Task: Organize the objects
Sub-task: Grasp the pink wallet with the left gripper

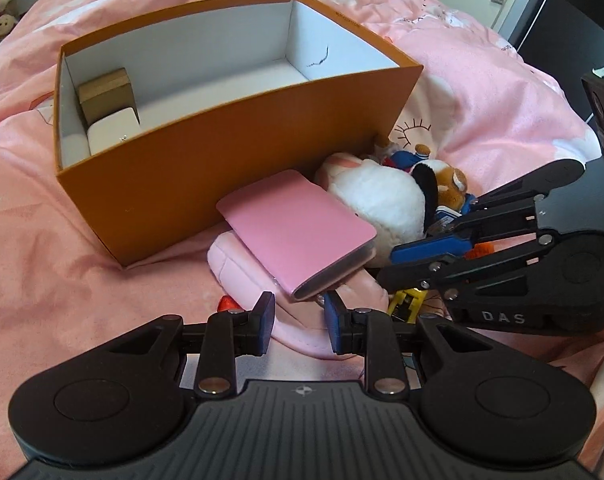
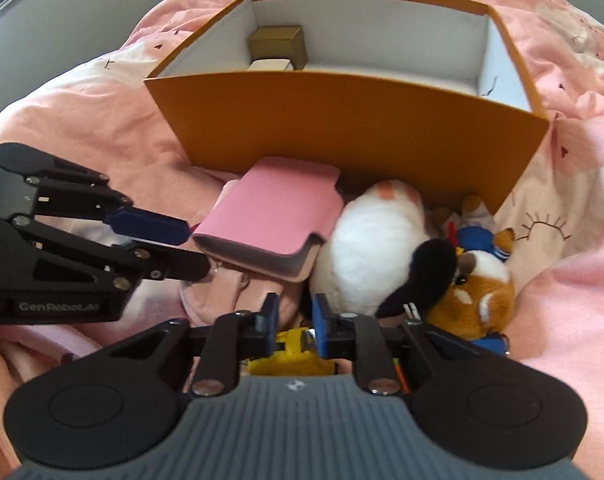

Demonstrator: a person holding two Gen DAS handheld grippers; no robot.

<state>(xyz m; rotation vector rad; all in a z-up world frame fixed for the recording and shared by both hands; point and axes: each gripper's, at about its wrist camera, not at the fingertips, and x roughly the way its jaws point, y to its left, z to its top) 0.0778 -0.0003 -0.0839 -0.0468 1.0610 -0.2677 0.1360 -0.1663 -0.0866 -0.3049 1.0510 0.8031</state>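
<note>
Bed (image 1: 81, 280): covered by a pink quilt that is rumpled and soft, so nothing on it sits level.
Box (image 1: 221, 152): orange card with a white inside, open at the top, on the far side of the pile; a brown carton (image 1: 105, 94) and a white carton (image 1: 111, 130) stand in its left end, the rest looks bare.
White plush (image 1: 378, 200): lies against the box's near wall, right of the wallet.
Pink pouch (image 1: 241, 268): soft, underneath the wallet, nearest the left hand-held gripper.
Pink wallet (image 1: 297, 228): rests tilted on the pouch, its far edge touching or just short of the box wall, its folded spine toward the cameras.
Brown plush (image 2: 478, 296): on the right, partly under a black ear.
Yellow toy (image 2: 289, 354): low in the pile, between the right tool's fingers.
Left hand-held gripper (image 1: 299, 318): fingers moderately apart, holding nothing, just near of the wallet's spine.
Right hand-held gripper (image 2: 293, 320): fingers narrowly apart over the yellow toy; whether they touch it cannot be told.
Risk: the wallet looks likely to slide off the pouch if nudged, or the pouch fabric could be pinched along with it.
Risk: the two tools work close together and could collide.
</note>
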